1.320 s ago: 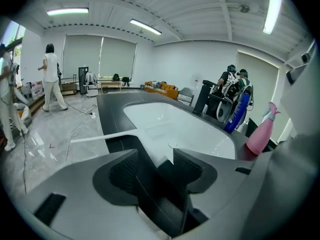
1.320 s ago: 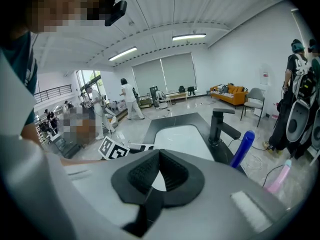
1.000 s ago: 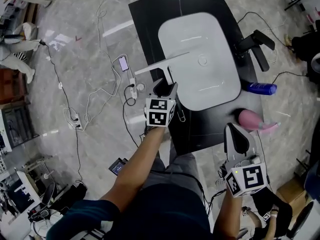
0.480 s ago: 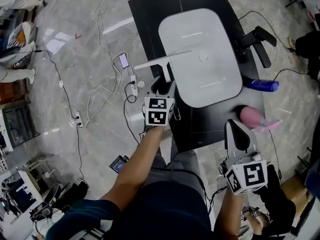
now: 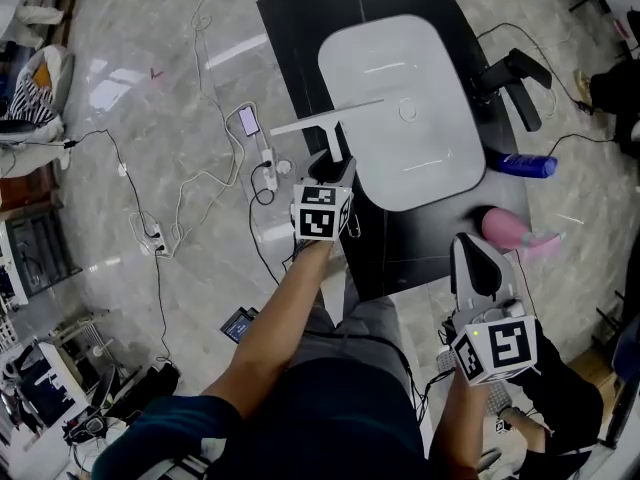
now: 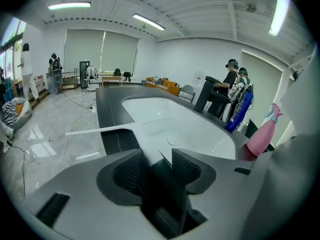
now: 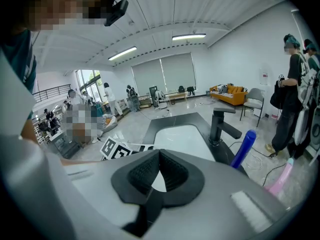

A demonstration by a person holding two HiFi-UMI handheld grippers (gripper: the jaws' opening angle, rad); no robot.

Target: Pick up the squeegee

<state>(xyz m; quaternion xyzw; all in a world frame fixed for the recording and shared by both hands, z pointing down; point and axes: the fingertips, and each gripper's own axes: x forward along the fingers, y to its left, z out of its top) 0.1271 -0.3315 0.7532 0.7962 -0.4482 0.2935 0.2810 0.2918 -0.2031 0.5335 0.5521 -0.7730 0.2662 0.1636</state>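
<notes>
Head view: the person's left gripper holds a white squeegee by its handle at the left edge of a black counter. The blade lies crosswise, one end over the rim of a white basin and the other jutting out past the counter's edge above the floor. In the left gripper view the handle runs between the two ribbed pads, which clasp it, though the jaws have just been easing slightly wider. The right gripper hangs over the counter's near right corner, well apart from the squeegee, its jaws closed tip to tip on nothing. Beyond it lie a pink spray bottle and a blue bottle, with a black tap at the basin's right side.
</notes>
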